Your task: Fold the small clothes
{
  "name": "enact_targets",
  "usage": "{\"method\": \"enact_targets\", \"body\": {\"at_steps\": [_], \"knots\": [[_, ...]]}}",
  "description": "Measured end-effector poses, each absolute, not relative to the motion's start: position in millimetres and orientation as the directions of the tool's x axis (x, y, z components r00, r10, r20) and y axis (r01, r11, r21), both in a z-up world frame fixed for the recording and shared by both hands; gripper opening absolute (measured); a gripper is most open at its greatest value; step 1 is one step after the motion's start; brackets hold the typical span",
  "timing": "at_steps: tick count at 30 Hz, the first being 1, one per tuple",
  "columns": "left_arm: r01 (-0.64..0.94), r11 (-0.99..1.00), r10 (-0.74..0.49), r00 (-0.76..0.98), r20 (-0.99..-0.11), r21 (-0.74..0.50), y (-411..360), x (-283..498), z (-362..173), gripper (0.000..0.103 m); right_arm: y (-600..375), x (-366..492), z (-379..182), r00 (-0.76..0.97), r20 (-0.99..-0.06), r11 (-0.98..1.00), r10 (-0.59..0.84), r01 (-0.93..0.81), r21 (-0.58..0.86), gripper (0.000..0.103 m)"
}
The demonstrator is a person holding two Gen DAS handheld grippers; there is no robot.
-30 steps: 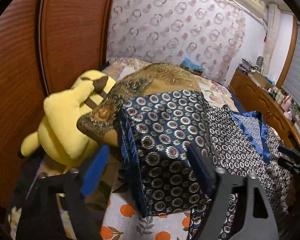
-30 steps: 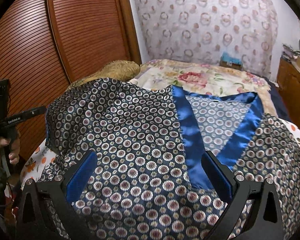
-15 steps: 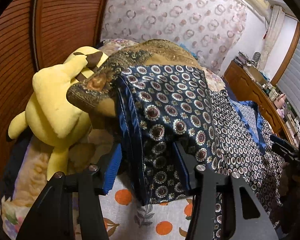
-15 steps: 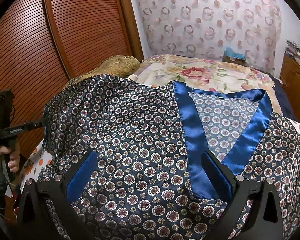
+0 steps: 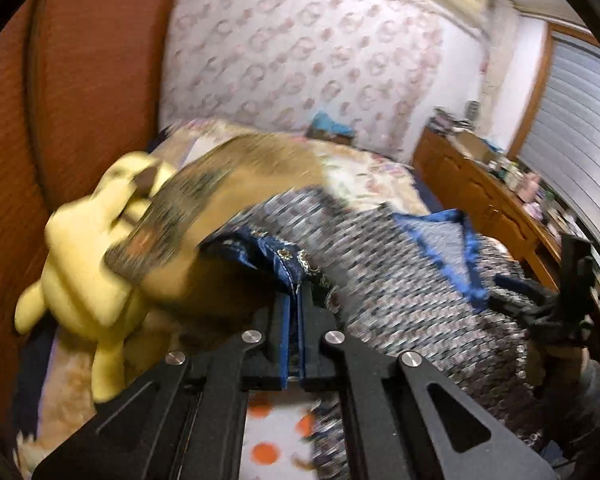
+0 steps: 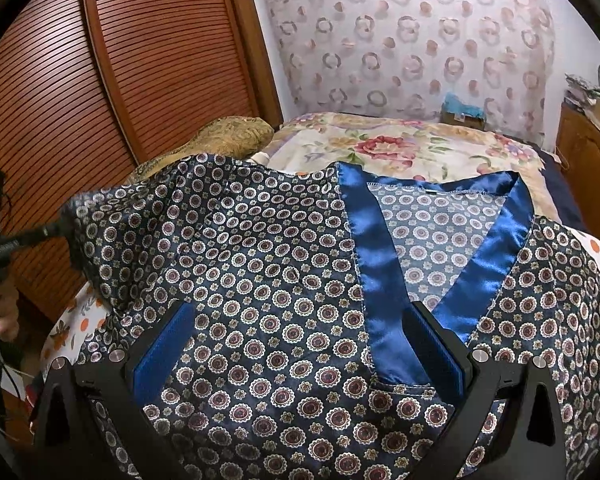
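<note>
Navy satin medallion-print pyjama top (image 6: 260, 280), blue-trimmed: its left edge, nearest the yellow plush toy (image 5: 88, 280), is pinched by the left gripper (image 5: 295, 320); the wide-jawed right gripper (image 6: 296, 344) is held empty above the front.

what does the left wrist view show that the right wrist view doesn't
Only the left wrist view shows the yellow plush toy beside the gold patterned cushion, and the left gripper shut on the hem of the navy satin top with circle print.

Only the right wrist view shows the right gripper open above the top's front, not pinching it, and the ribbed wooden wardrobe door in sharp detail.

Both show the top's blue satin neckline, the floral bedspread and the circle-print curtain.
</note>
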State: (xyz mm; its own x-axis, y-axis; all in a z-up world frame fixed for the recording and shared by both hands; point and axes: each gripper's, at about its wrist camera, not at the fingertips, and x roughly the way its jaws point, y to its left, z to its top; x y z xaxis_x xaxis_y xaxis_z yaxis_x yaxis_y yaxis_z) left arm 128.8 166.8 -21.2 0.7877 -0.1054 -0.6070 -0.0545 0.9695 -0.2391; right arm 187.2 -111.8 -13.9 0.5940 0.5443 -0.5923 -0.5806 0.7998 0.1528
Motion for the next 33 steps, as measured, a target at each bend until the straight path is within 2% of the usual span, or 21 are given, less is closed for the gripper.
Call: {"method": "enact_targets", "body": {"at_steps": [6,12,14,16,18,20,22,23,33], "knots": [[0.126,0.971,-0.222,0.780,-0.585,-0.202,111,176,5,0.004,-125,183,-10,0.624,-0.570,0.817,0.535,-0.555,0.159,0.103],[0.216,0.963,-0.268,0.719,-0.641,-0.160,66,204,-2,0.006,-147,177,-12,0.657,-0.564,0.848,0.500,-0.504,0.166,0.103],[0.215,0.966,-0.255,0.709,-0.657,-0.143,63,205,-7,0.018,-153,177,-15,0.661,-0.568,0.856,0.491,-0.488,0.172,0.103],[0.205,0.968,-0.247,0.707,-0.662,-0.143,66,203,-9,0.040,-155,179,-17,0.659,-0.574,0.859,0.487,-0.479,0.179,0.103],[0.195,0.969,-0.245,0.710,-0.660,-0.150,73,197,-10,0.042,-154,179,-20,0.654,-0.581,0.861,0.484,-0.476,0.181,0.103],[0.171,0.975,-0.224,0.711,-0.666,-0.145,80,194,-9,0.049,-149,180,-22,0.648,-0.585,0.857,0.488,-0.482,0.181,0.103],[0.148,0.979,-0.204,0.721,-0.663,-0.140,91,188,-10,0.078,-143,187,-17,0.637,-0.587,0.848,0.500,-0.496,0.184,0.103],[0.138,0.980,-0.198,0.727,-0.658,-0.142,97,184,-11,0.082,-139,191,-15,0.631,-0.586,0.842,0.508,-0.507,0.183,0.103],[0.006,0.992,-0.089,0.742,-0.664,-0.126,136,167,-30,0.083,-65,217,-20,0.544,-0.625,0.757,0.561,-0.643,0.120,0.095]]}}
